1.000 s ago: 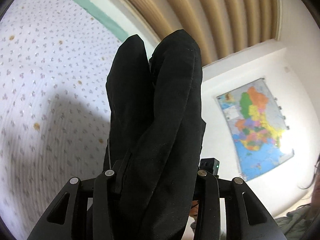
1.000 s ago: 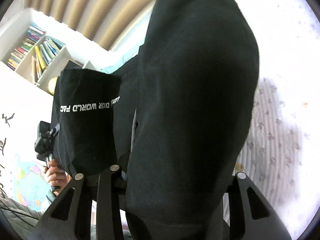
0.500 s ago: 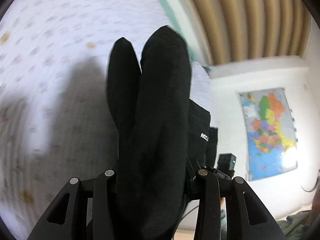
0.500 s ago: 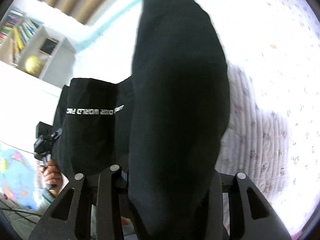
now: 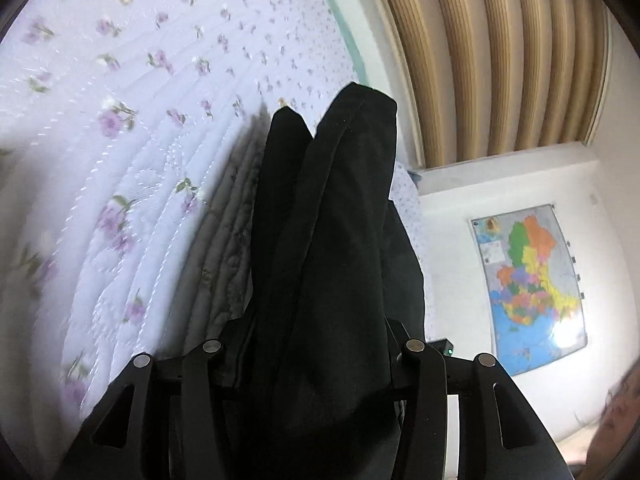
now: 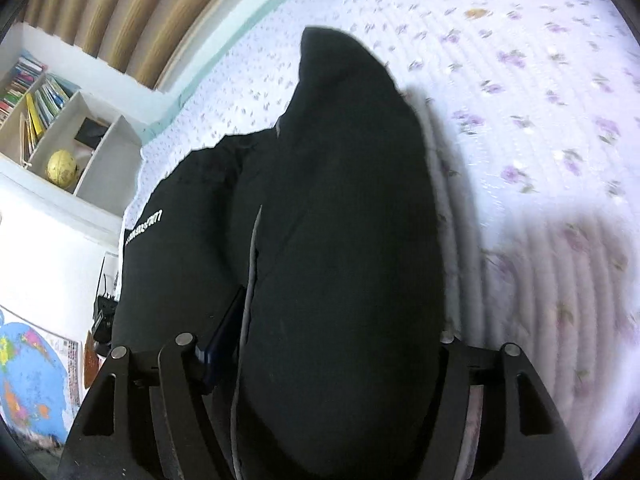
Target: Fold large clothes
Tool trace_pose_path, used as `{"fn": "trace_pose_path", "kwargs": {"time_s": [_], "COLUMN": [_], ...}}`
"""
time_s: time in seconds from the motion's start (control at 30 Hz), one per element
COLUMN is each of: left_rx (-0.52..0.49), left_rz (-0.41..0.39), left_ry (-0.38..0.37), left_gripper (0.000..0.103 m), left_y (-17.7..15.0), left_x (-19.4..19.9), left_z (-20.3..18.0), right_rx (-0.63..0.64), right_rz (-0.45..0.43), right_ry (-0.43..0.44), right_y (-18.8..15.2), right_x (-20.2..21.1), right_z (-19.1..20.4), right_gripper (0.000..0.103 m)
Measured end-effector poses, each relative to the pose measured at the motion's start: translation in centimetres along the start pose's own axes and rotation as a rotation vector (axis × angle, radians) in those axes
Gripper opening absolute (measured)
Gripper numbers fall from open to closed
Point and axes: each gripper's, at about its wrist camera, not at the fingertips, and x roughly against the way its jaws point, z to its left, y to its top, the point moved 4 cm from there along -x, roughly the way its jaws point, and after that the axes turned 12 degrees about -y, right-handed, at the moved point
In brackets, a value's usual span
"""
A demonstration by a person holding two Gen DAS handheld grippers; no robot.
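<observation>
A black garment point(image 5: 340, 220) is bunched between the fingers of my left gripper point(image 5: 320, 320) and stands up over the flowered quilt point(image 5: 120, 140). The jaws are opening a little, and the cloth still fills the gap and hides the pads. In the right wrist view the same black garment point(image 6: 352, 220), with white lettering on a fold at the left, lies between the fingers of my right gripper point(image 6: 316, 328). Those jaws are opening wide. The left pad shows bare beside the cloth. The garment's far end rests low on the quilt point(image 6: 540, 120).
Tan vertical slats point(image 5: 500, 60) rise behind the bed. A coloured map point(image 5: 532, 292) hangs on the white wall. A white shelf point(image 6: 108, 148) holds books and a yellow globe point(image 6: 62, 168). A person's blurred edge shows at the lower right point(image 5: 616, 420).
Both grippers have sunk toward the quilt with the garment, which now looks much closer. The right jaws have spread apart; the left have widened slightly.
</observation>
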Motion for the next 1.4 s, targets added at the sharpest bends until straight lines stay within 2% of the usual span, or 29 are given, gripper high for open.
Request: {"fn": "trace_pose_path", "kwargs": {"time_s": [0.07,0.13,0.2,0.27,0.3,0.37,0.43,0.5,0.53,0.6,0.67,0.73,0.83,0.93,1.0,1.13,1.33,1.4], "left_rx": [-0.063,-0.162,-0.312,-0.429,-0.485,-0.578,-0.676,-0.752,-0.767,-0.762,-0.728,-0.683,-0.567,-0.500,-0.476,-0.569,-0.600,-0.620], "left_rz": [-0.029,-0.070,-0.142,-0.189,-0.188,-0.155,-0.120,-0.079,-0.055,0.014,0.074,0.140,0.241,0.243,0.241,0.226,0.152,0.151], "left_ry": [0.082,0.183,0.302,0.362,0.373,0.409,0.504,0.601,0.615,0.588,0.579,0.615,0.720,0.685,0.684,0.709,0.684,0.642], "left_gripper": [0.049,0.049,0.049,0.049,0.049,0.053,0.060,0.066,0.067,0.068,0.068,0.068,0.068,0.070,0.070,0.072,0.072,0.072], "left_y": [-0.5,-0.6,-1.3,-2.0,-2.5,-3.7,-4.9,-6.9,-7.5,-8.5,-8.7,-7.8,-5.7,-4.1,-3.7,-4.5,-5.6,-6.6], "left_x": [1.4,3.1,5.6,7.0,7.0,5.8,3.1,-0.3,-1.8,-4.5,-6.9,-9.8,-12.9,-13.9,-14.1,-14.6,-12.3,-11.2], "left_z": [-1.6,-4.2,-8.2,-12.3,-14.8,-18.5,-21.6,-23.8,-24.3,-24.0,-22.6,-20.3,-14.0,-10.5,-10.0,-9.9,-12.5,-13.9], "right_rx": [-0.038,-0.038,0.015,0.081,0.102,0.146,0.183,0.231,0.251,0.294,0.322,0.331,0.352,0.328,0.322,0.311,0.275,0.280], "right_rz": [-0.018,-0.060,-0.123,-0.203,-0.225,-0.280,-0.306,-0.327,-0.330,-0.302,-0.232,-0.205,-0.186,-0.079,-0.083,-0.112,-0.158,-0.185], "right_ry": [-0.038,-0.117,-0.203,-0.269,-0.257,-0.181,-0.146,-0.197,-0.232,-0.302,-0.298,-0.319,-0.455,-0.450,-0.444,-0.432,-0.392,-0.374], "right_y": [-0.5,-1.8,-3.4,-4.0,-4.3,-4.7,-4.9,-4.8,-5.1,-5.0,-6.0,-5.6,-4.6,-4.1,-4.1,-4.3,-4.9,-5.7], "right_x": [0.7,3.7,7.4,10.8,12.1,14.9,16.2,15.5,15.1,13.1,11.4,9.2,5.5,-0.3,-2.2,-2.0,0.7,2.2], "right_z": [-0.2,-0.1,1.9,3.8,4.8,6.9,9.7,15.8,17.3,20.6,21.0,21.4,20.0,16.8,15.7,15.0,15.3,16.0], "right_gripper": [0.074,0.078,0.079,0.079,0.079,0.079,0.083,0.083,0.083,0.083,0.083,0.083,0.083,0.084,0.085,0.090,0.091,0.091]}}
